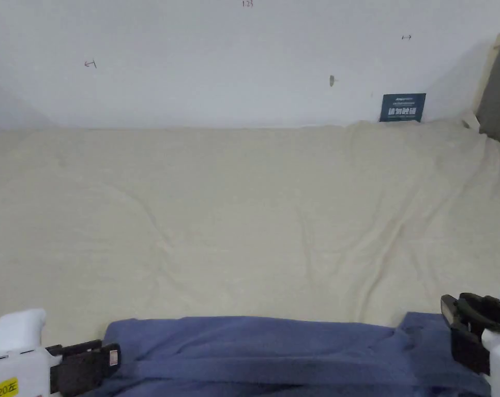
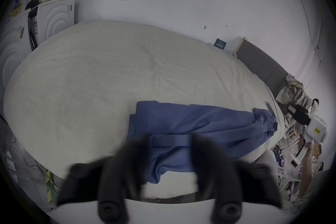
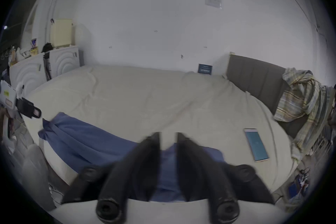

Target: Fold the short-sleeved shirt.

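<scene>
- The blue short-sleeved shirt (image 1: 274,351) lay along the near edge of the bed (image 1: 243,207), its long axis running left to right in front of me, part of it draping over the mattress edge.
- My left gripper (image 1: 96,362) hung just off the shirt's left end, its fingers (image 2: 138,151) spread, with a hem band of the cloth showing between them in the left gripper view; they pinched nothing that I could see.
- My right gripper (image 1: 460,331) sat at the shirt's right end, fingers (image 3: 154,142) apart with a narrow gap, above the cloth and not closed on it.
- So each hand had its own end, and neither was clearly nearer. The shirt lay ahead of and below both sets of fingers.
- I judged the next move called for taking the two ends and carrying the cloth away from me onto the open bed, where there was plenty of room to spread it.
- A phone (image 3: 256,144) lay on the bed to the right of the shirt, near my right gripper's path; I would have had to keep the cloth from sweeping it.
- A striped garment (image 3: 298,100) hung over the grey headboard (image 3: 254,75), well apart from the work.
- The wrinkled bedcover might have dragged at the shirt.
</scene>
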